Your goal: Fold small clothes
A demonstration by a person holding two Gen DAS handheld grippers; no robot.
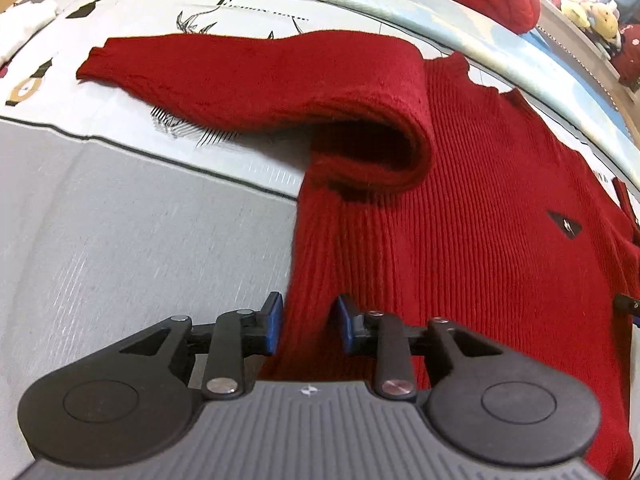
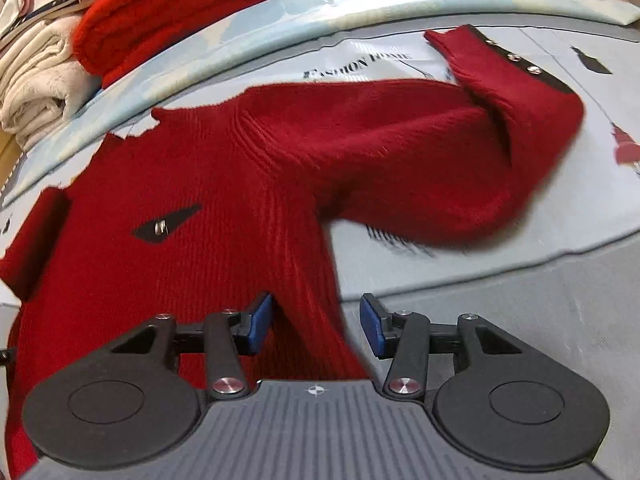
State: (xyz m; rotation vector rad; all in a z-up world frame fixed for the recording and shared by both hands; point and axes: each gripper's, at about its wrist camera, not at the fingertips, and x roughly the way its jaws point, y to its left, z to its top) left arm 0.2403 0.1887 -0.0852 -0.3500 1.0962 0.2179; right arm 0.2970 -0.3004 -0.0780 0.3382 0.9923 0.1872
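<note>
A dark red ribbed sweater (image 1: 460, 220) lies flat on a printed bed sheet (image 1: 120, 240), with a small black patch (image 1: 565, 224) on its chest. One sleeve (image 1: 240, 76) stretches out to the left, its shoulder bulging up in a fold. My left gripper (image 1: 310, 320) hovers over the sweater's left side edge, jaws apart, with the edge in the gap and the pads clear of it. In the right wrist view the sweater (image 2: 200, 280) spreads left, and its other sleeve (image 2: 400, 152) runs right with the studded cuff (image 2: 500, 64) bent back. My right gripper (image 2: 316, 322) is open over the right side edge.
A folded bright red knit (image 2: 180, 12) and folded white clothes (image 2: 36, 80) are stacked beyond the sweater's collar. Plush toys (image 1: 592, 16) sit on a ledge at the far right. A white cloth (image 1: 24, 24) lies at the far left. Grey sheet (image 2: 520, 300) flanks the sweater.
</note>
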